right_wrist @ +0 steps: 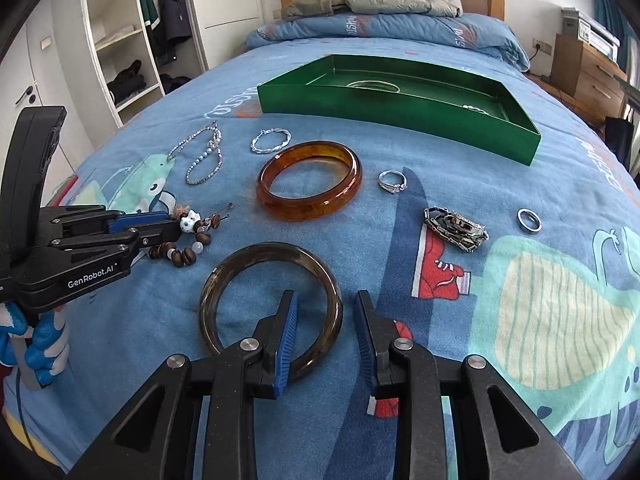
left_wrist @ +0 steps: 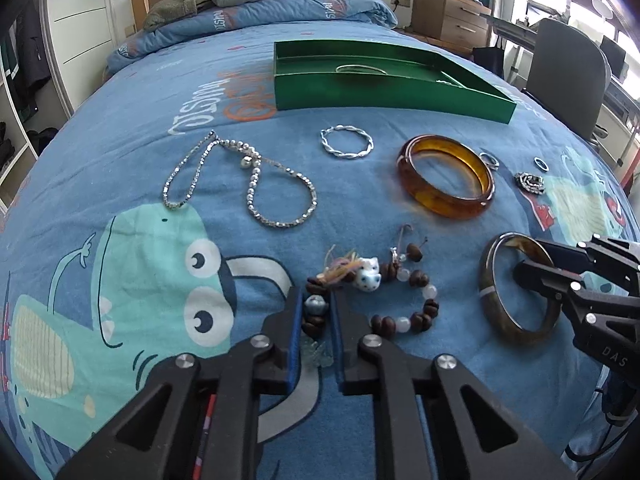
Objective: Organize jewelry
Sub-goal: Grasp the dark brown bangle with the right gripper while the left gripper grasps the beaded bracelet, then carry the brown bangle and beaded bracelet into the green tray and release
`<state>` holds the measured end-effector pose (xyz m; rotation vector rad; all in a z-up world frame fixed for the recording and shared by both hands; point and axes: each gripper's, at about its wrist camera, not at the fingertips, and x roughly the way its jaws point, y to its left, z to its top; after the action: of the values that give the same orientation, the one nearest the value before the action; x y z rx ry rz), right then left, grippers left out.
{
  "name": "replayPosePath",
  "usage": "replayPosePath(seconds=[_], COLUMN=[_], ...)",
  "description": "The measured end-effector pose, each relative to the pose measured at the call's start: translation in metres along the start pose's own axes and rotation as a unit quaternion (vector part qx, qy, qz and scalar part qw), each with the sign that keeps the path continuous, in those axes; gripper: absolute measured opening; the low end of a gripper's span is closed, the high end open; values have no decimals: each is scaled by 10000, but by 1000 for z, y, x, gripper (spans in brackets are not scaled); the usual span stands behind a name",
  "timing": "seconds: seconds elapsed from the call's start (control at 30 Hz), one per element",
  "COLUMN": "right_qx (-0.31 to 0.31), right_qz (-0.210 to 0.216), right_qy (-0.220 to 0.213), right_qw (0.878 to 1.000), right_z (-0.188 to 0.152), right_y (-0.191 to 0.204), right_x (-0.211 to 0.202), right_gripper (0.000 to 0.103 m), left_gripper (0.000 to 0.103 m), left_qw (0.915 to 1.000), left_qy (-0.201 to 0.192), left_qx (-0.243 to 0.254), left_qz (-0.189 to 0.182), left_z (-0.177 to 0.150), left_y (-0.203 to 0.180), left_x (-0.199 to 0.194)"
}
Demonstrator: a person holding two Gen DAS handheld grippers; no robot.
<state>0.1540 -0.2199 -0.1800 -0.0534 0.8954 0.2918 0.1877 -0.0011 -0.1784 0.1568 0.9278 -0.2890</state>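
Note:
My left gripper point(left_wrist: 315, 300) is low on the bed with its jaws closed around the left side of a brown-and-white bead bracelet point(left_wrist: 404, 312) with a white cat charm. My right gripper point(right_wrist: 326, 300) is open, its jaws either side of the right rim of a dark horn-coloured bangle point(right_wrist: 240, 264) lying flat. An amber bangle point(right_wrist: 308, 182), a twisted silver bracelet point(right_wrist: 271, 140), a silver bead necklace point(left_wrist: 240, 176), two rings point(right_wrist: 394, 182) and a metal chain bracelet point(right_wrist: 456, 228) lie on the blue quilt. A green box point(right_wrist: 400, 108) holds a thin silver bangle.
A folded duvet and coat point(right_wrist: 380, 0) lie at the head of the bed. A wardrobe point(right_wrist: 120, 40) stands to the left, and a wooden drawer unit point(left_wrist: 448, 16) and a grey chair point(left_wrist: 560, 76) to the right.

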Motion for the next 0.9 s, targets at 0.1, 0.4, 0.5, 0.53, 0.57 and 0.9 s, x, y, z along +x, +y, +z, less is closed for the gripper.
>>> replayPosePath(seconds=[0.1,0.4,0.5,0.53,0.57,0.9], right_qx=[-138,-63,-36,-45,-52,74], right_qz=[-65,-86,-121,-135,-152,-311], right_qy=[-3,-104,-164,-175,-191,-578], right_qw=[9999,9999,9998,9997,9997,9978], right_z=[2,-1,-2,-2,-3,-8], right_y=[2,-2,-1,-1,0,-2], right_x=[3,-2,-7,-9,-11,-57], right_gripper=[23,10,10,10,10,9], left_gripper=[11,10,10,10,10,10], left_qw=[10000,9995,9994,9993,9993,9980], left_qy=[-40,-152,-208,-221,-239,-541], left_qx=[-5,-221,-205,-196,-173,-156], left_qz=[65,183,209,210,225,272], left_z=[0,-5,-8,-8,-9,-13], left_y=[-2,-5,-8,-10,-12,-29], left_x=[-1,-11,-18,-20,-23,-63])
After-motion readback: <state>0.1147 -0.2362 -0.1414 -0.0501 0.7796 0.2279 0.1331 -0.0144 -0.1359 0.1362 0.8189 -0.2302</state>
